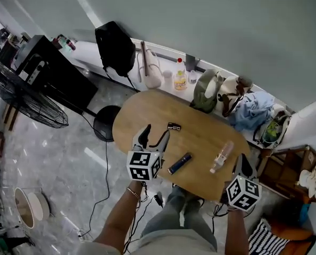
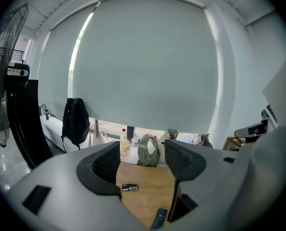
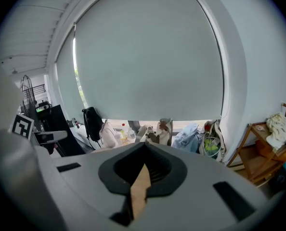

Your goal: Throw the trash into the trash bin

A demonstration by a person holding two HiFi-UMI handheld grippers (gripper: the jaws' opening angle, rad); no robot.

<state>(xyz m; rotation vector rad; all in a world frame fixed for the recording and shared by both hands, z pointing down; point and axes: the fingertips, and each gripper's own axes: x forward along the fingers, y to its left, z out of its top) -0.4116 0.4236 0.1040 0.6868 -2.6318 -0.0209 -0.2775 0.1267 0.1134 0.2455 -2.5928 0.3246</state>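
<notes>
On the oval wooden table (image 1: 147, 108) lie a small black packet (image 1: 174, 126), a dark blue wrapper (image 1: 180, 163) and a clear plastic bottle (image 1: 222, 156) on its side. My left gripper (image 1: 154, 136) hovers open over the table's near left part, with the black packet just beyond its fingertips. In the left gripper view the black packet (image 2: 130, 187) and the blue wrapper (image 2: 158, 219) show between the spread jaws of the left gripper (image 2: 143, 162). My right gripper (image 1: 242, 162) is at the table's near right edge, close to the bottle. Its jaws meet and hold nothing (image 3: 142, 170).
A round white container (image 1: 30, 206) stands on the floor at lower left. A black stool (image 1: 106, 122) and a floor fan (image 1: 25, 97) stand left of the table. On the sill behind are a black backpack (image 1: 115, 47), bottles (image 1: 180, 77) and bags (image 1: 207, 92). A wooden shelf (image 1: 285, 169) stands at right.
</notes>
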